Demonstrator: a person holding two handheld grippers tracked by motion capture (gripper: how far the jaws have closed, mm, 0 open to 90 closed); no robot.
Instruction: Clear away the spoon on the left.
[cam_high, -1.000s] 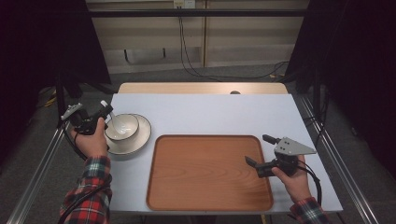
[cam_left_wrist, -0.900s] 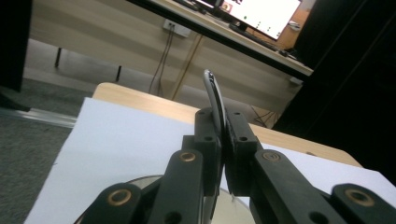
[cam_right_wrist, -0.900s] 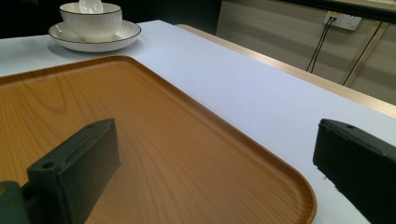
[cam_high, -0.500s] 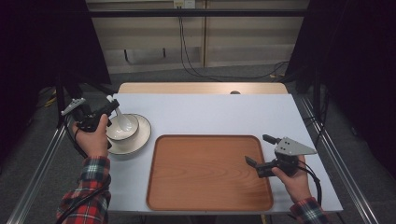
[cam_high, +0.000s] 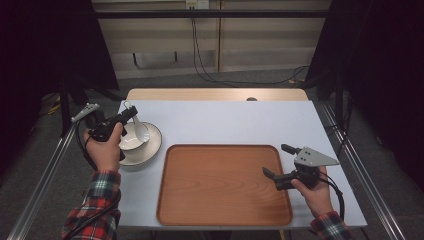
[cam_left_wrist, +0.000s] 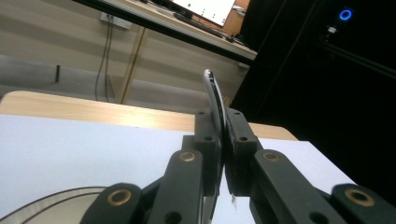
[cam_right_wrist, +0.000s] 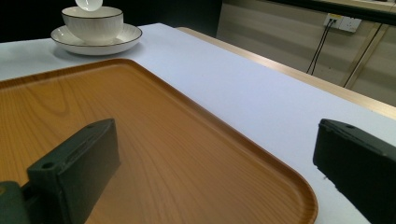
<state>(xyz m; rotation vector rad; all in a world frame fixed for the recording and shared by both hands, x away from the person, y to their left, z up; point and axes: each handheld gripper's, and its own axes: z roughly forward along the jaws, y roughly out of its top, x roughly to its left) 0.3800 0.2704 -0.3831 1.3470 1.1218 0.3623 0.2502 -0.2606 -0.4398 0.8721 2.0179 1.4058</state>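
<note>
Seen from the high view, the left tool (cam_high: 129, 114) is held above the white bowl (cam_high: 134, 138), which is seated on a white plate (cam_high: 150, 150) at the left side of the pale table (cam_high: 225, 120); a white spoon (cam_high: 131, 112) is clamped between the jaws, its bowl end hanging over the bowl. The left hand (cam_high: 106, 147) is seen with a plaid sleeve (cam_high: 97, 200) behind it. A wooden tray (cam_high: 220, 185) is laid at the middle of the table, near the plate, and the right tool (cam_high: 275, 161) is held low over the tray's right edge, its jaws set apart with nothing between them. In the left gripper view, the two black jaws are pressed together on the thin curved handle of the spoon (cam_left_wrist: 215, 100), which is raised upright above them, while the dark-lined rim of the plate (cam_left_wrist: 51, 200) is glimpsed at the lower left. In the right gripper view, the jaws are spread wide over the tray (cam_right_wrist: 149, 154), and the bowl (cam_right_wrist: 93, 23) on its plate (cam_right_wrist: 119, 39) is seen well apart at the far corner, with the rounded end of the spoon (cam_right_wrist: 88, 3) hung just over the bowl.
</note>
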